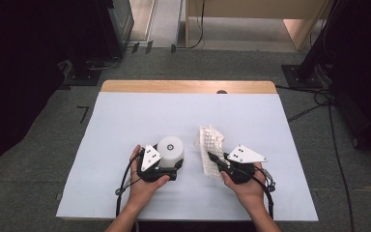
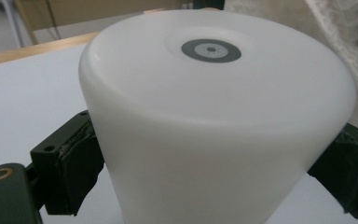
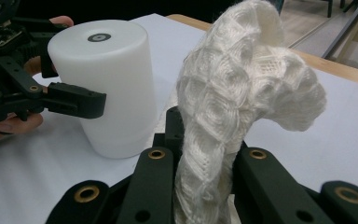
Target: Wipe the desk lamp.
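Up close, cloth pinched, cup clamped

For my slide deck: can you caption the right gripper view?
Right gripper shut on a white waffle-knit cloth, beside a white plastic cylinder clamped by the left gripper.

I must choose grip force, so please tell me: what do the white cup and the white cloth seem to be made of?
White cup: probably plastic, smooth, matte and slightly translucent, with a grey moulding ring on its upturned base.
White cloth: seemingly a soft knitted or waffle-weave textile; raised diamond cells and fuzzy edges show, and it droops limply above the jaws.
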`<action>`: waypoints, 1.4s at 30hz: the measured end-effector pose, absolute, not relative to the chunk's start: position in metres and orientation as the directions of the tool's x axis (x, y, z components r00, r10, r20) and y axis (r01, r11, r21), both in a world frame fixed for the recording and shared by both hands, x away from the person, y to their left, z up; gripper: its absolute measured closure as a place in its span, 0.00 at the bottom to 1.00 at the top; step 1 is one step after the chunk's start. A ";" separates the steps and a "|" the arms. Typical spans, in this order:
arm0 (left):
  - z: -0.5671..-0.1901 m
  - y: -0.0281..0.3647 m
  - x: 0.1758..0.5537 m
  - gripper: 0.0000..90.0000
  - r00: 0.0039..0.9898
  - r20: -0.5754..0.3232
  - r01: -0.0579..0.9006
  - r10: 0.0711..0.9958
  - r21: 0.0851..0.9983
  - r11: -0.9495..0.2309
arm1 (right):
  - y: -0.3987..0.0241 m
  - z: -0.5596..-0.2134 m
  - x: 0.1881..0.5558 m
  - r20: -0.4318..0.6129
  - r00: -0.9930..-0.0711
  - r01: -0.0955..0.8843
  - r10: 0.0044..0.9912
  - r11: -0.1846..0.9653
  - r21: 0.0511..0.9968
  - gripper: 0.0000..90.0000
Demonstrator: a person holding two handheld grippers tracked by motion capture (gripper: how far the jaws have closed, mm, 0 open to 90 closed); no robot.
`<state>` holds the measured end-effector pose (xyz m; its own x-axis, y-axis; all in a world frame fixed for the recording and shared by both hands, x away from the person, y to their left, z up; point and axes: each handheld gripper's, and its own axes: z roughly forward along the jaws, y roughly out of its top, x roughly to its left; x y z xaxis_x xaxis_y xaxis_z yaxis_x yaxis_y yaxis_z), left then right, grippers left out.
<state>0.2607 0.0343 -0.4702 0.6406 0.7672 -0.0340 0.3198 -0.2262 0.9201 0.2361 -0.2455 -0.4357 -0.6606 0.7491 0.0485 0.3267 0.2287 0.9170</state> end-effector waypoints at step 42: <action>-0.456 0.054 0.278 0.09 0.865 -0.376 0.427 0.333 0.899 -0.096 | -0.214 -0.427 0.219 -0.027 -0.808 0.214 0.589 0.336 0.917 0.89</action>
